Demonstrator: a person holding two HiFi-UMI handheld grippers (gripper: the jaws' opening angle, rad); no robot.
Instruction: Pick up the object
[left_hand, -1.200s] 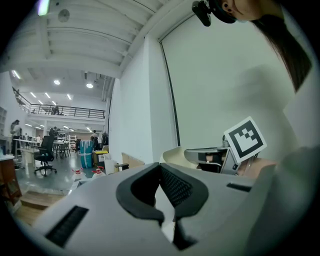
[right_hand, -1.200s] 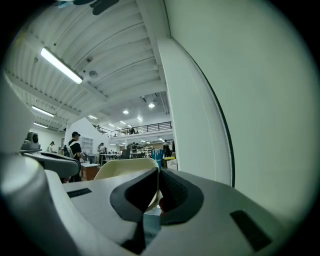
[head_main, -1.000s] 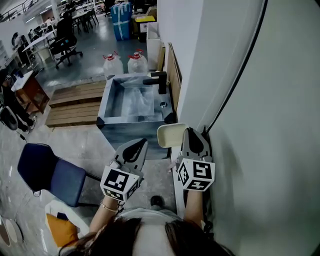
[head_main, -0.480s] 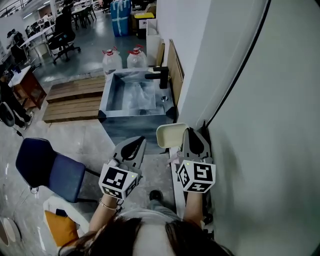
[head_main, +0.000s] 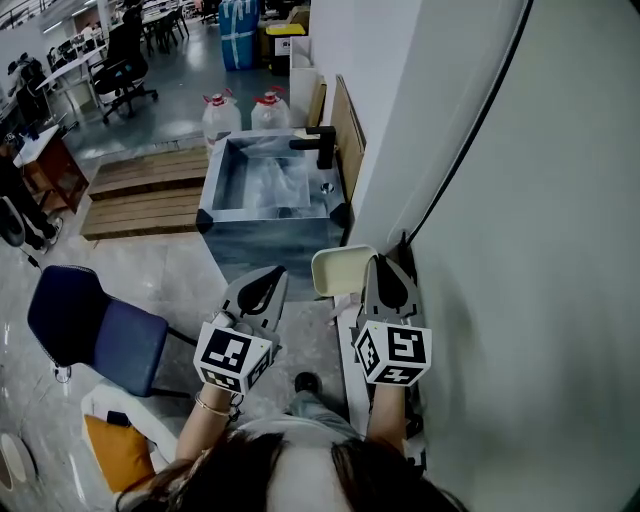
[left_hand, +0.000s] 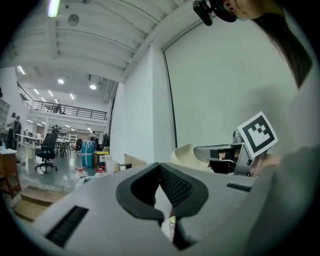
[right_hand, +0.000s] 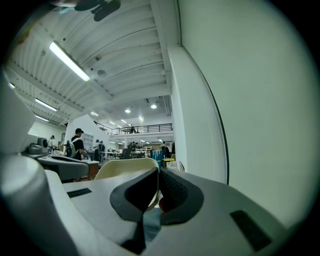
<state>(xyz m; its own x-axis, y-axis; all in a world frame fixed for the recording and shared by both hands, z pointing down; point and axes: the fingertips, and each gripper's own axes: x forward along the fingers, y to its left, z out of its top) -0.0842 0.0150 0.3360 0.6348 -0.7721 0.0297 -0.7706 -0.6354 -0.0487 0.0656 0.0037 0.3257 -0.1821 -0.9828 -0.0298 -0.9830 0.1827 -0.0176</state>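
Note:
A cream rounded dish (head_main: 338, 270) hangs in the air beside the white wall, held by its edge. My right gripper (head_main: 378, 264) is shut on that edge; in the right gripper view the dish (right_hand: 125, 168) rises left of the meeting jaws of the right gripper (right_hand: 159, 173). My left gripper (head_main: 270, 274) floats a little left of the dish, shut, with nothing between its pads (left_hand: 172, 186). The left gripper view shows the dish (left_hand: 187, 152) to the right, with the right gripper behind it.
Ahead on the floor stands a grey sink basin (head_main: 262, 239) with a black faucet (head_main: 318, 158). Two water jugs (head_main: 222, 115) and wooden pallets (head_main: 135, 200) lie beyond. A blue chair (head_main: 95, 335) is at lower left. The white wall (head_main: 500, 260) with a black cable (head_main: 470, 150) fills the right.
Both grippers keep their pose and the dish stays clamped. The left gripper has drifted slightly left, and the floor scene has shifted a little in the head view.

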